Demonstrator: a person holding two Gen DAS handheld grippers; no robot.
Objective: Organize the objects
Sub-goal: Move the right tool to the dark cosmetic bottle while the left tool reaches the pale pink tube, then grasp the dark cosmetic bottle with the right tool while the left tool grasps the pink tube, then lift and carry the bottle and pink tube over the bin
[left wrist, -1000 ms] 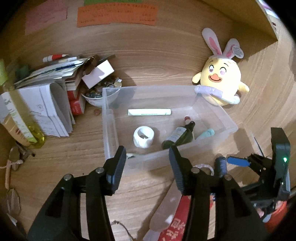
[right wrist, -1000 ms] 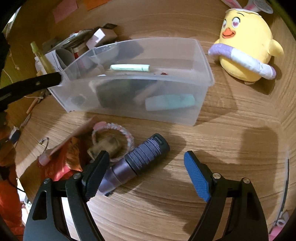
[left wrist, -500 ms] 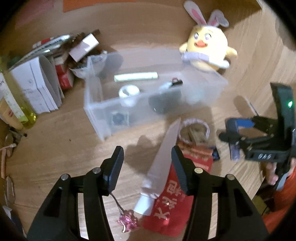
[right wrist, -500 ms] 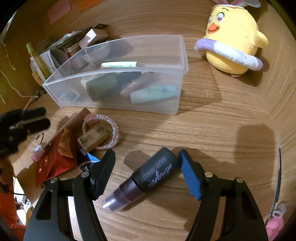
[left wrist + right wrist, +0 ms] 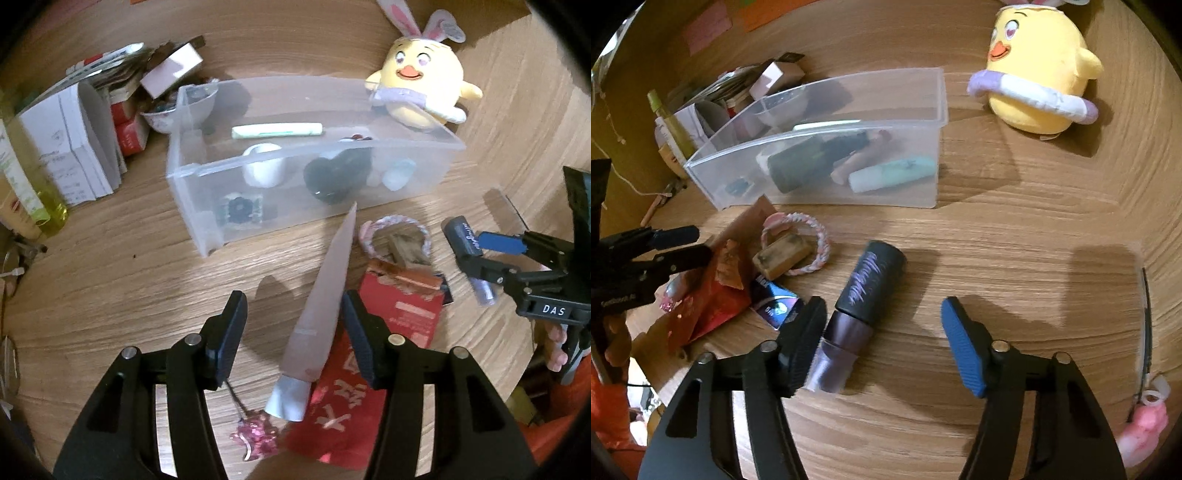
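Right wrist view: right claw (image 5: 882, 343), jaws just closing, unclenched astride dark tube (image 5: 862, 306) on worktop (image 5: 1015, 229), near clear bin (image 5: 923, 122). Left claw (image 5: 293, 334) released, straddling pink tube (image 5: 321, 302), for pickup.

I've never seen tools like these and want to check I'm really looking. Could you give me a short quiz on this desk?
1. True or false: the yellow plush chick with rabbit ears sits inside the clear plastic bin.
2. What lies between the fingers of the right hand-held gripper? A: dark purple cylindrical tube. B: pink braided bracelet. C: red paper packet.
3. Fill in: the left hand-held gripper straddles a long, pale pink, tapered ___.

Key: 1 false, it sits behind the bin. 2 A; the jaws have just been closing but do not clamp it. 3 tube, the long pale pink tapered tube.
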